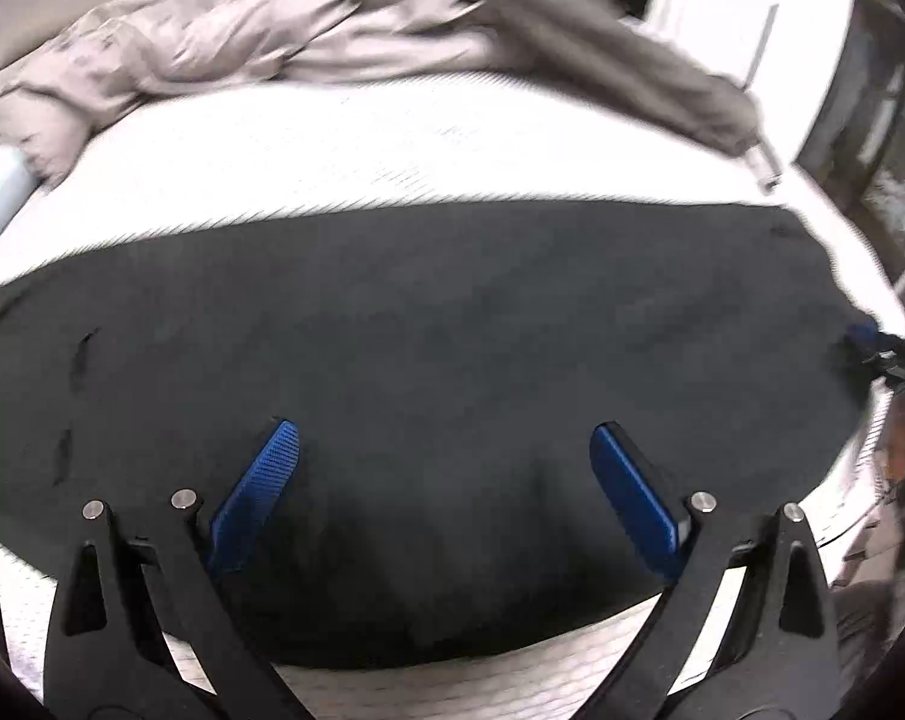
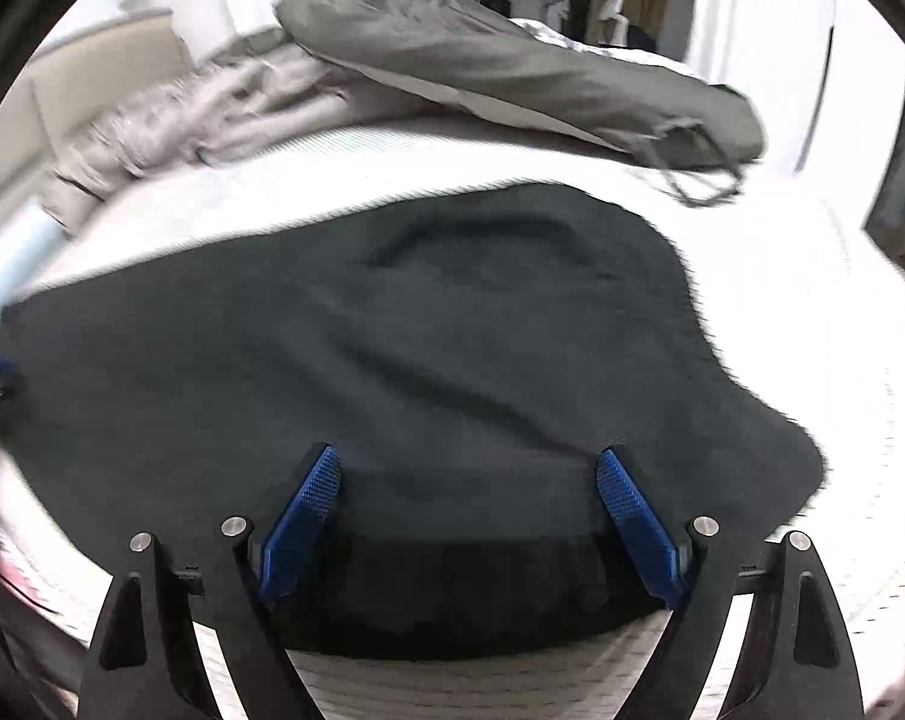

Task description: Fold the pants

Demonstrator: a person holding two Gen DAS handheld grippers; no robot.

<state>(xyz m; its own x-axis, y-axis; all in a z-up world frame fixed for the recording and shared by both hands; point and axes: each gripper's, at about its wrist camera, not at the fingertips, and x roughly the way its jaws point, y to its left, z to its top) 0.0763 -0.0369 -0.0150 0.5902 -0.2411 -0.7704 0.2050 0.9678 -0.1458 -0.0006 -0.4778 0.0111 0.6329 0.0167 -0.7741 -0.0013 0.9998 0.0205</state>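
White bed point(image 2: 812, 300), dark pants point(image 2: 422, 360) blurred, edges cut off

Both views are bent by fisheye distortion and smeared by motion blur; the white bed point(image 1: 392, 138) is overexposed, corners vignetted black.

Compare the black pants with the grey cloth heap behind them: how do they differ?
The pants are black and spread nearly flat across the bed's near side. The heap is pale grey, crumpled and bunched at the far edge. Both lie on the white bed, with neither gripper touching them.
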